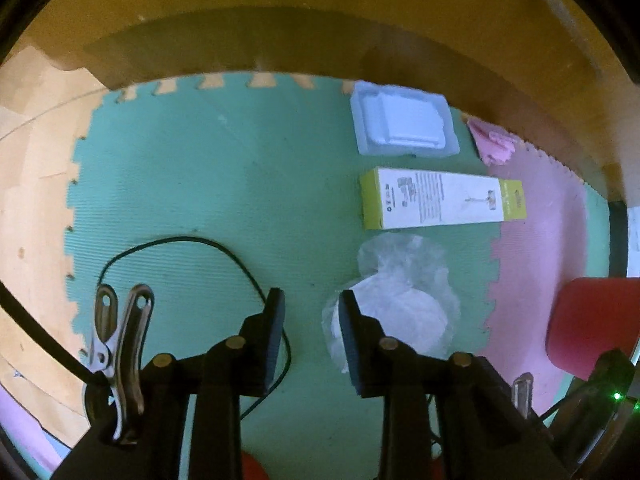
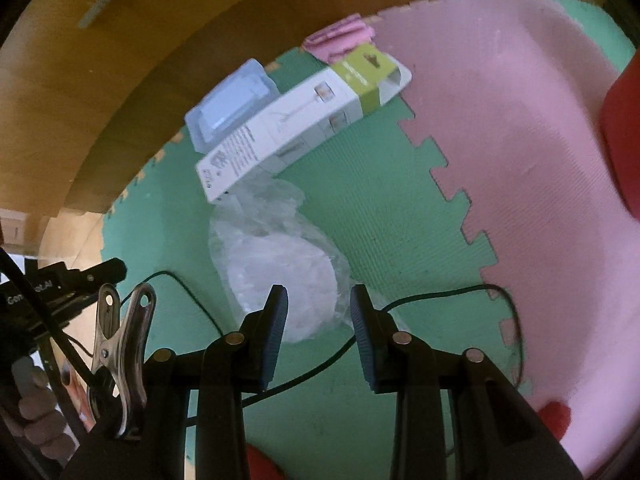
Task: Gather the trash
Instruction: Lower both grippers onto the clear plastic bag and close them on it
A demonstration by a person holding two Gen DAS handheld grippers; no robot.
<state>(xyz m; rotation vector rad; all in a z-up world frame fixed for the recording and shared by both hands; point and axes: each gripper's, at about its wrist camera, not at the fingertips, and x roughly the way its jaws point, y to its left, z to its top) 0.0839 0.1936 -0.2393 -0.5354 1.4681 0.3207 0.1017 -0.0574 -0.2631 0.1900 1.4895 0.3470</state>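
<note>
Green mat [image 1: 200, 184] littered: plastic bag [image 1: 396, 304] mid-mat, carton [image 1: 440, 200] and blister tray [image 1: 404, 124] toward far edge. Nothing collected. Left gripper [image 1: 308, 336], right gripper [image 2: 316, 336] held narrowly parted, empty.

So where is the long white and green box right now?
The box lies flat on the green mat, between the blue plastic tray and the crumpled clear bag, its green end reaching the pink mat.

Green [image 1: 224, 184] and pink foam mats [image 2: 520, 140]
</note>
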